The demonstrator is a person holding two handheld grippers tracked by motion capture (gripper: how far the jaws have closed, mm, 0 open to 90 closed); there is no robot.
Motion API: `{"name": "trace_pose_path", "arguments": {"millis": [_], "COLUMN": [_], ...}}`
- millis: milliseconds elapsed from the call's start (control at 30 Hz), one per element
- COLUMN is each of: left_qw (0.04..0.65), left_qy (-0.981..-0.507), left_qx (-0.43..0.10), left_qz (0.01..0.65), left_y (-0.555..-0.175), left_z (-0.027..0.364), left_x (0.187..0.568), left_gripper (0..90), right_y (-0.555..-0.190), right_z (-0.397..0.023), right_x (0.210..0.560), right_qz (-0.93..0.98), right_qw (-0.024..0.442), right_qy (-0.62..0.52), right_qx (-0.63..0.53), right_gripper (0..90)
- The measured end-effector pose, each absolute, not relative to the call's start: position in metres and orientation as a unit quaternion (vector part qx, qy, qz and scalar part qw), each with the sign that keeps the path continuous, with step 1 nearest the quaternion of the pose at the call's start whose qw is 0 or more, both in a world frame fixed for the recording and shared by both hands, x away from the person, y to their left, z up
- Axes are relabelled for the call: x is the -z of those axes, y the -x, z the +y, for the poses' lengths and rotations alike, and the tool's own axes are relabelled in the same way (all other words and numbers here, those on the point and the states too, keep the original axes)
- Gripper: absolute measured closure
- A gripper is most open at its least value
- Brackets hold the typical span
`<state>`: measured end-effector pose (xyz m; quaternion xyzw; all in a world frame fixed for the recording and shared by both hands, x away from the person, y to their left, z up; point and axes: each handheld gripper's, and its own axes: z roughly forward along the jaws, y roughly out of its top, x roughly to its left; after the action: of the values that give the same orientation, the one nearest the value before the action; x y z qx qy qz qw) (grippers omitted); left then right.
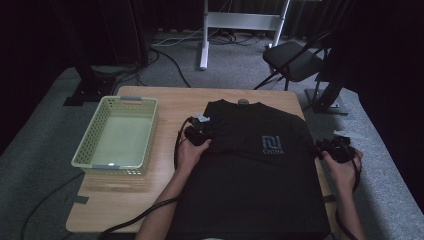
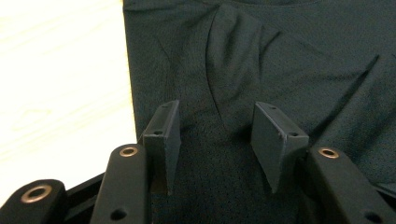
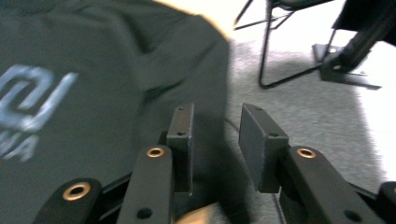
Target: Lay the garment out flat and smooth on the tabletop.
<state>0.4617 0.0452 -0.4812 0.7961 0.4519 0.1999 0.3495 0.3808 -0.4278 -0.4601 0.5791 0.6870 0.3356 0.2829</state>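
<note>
Your forearms come in from the bottom edge of the high view, one to each side of the black T-shirt [image 1: 255, 170] that lies spread flat over the right half of the wooden table [image 1: 165, 107], collar toward the far edge and a pale logo [image 1: 273, 144] on its chest. Your left gripper [image 1: 199, 134] sits at the shirt's left sleeve edge; in the left gripper view its jaws stand apart over the dark fabric [image 2: 261, 56], with a raised fold of cloth running up between them and nothing clamped. Your right gripper [image 1: 334, 148] is at the shirt's right edge, by the table's right side; in the right gripper view its jaws are likewise spread, the shirt's edge [image 3: 116, 70] to one side and grey carpet [image 3: 308, 121] beyond. A pale green basket [image 1: 85, 145] stands on the left part of the table, apart from the shirt. A folding chair [image 1: 295, 60] stands on the floor beyond the table.
</note>
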Motion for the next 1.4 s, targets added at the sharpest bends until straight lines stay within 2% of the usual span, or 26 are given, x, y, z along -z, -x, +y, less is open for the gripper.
{"name": "trace_pose_path", "arguments": {"millis": [333,567,900,1100,1233,1400], "left_qw": [0.349,0.368,0.407,0.384,0.377,0.365], "left_qy": [-0.796,-0.784,-0.784,-0.808,-0.816,-0.83], "left_qx": [-0.201,-0.161,-0.105,-0.101,-0.107,-0.114], "left_qz": [0.452,0.473,0.457,0.435,0.425,0.406], "left_y": [-0.461,-0.461,-0.444,-0.428,-0.421,-0.409], "left_z": [0.045,0.05,0.05,0.039,0.034,0.031], "left_x": [0.481,0.476,0.458,0.46,0.462,0.458], "left_gripper": [53.5,52.4,50.8,50.6,56.8,80.3], "right_y": [-0.373,-0.385,-0.393,-0.392,-0.392,-0.392], "right_z": [-0.388,-0.388,-0.389,-0.39,-0.39,-0.39], "right_x": [0.48,0.484,0.485,0.487,0.487,0.487], "right_qz": [0.725,0.72,0.717,0.712,0.711,0.711], "right_qw": [0.258,0.251,0.257,0.258,0.258,0.257], "right_qy": [-0.55,-0.561,-0.563,-0.564,-0.565,-0.565], "right_qx": [-0.326,-0.323,-0.322,-0.329,-0.33,-0.331], "right_gripper": [60.2,58.8,59.3,59.3,59.2,59.1]}}
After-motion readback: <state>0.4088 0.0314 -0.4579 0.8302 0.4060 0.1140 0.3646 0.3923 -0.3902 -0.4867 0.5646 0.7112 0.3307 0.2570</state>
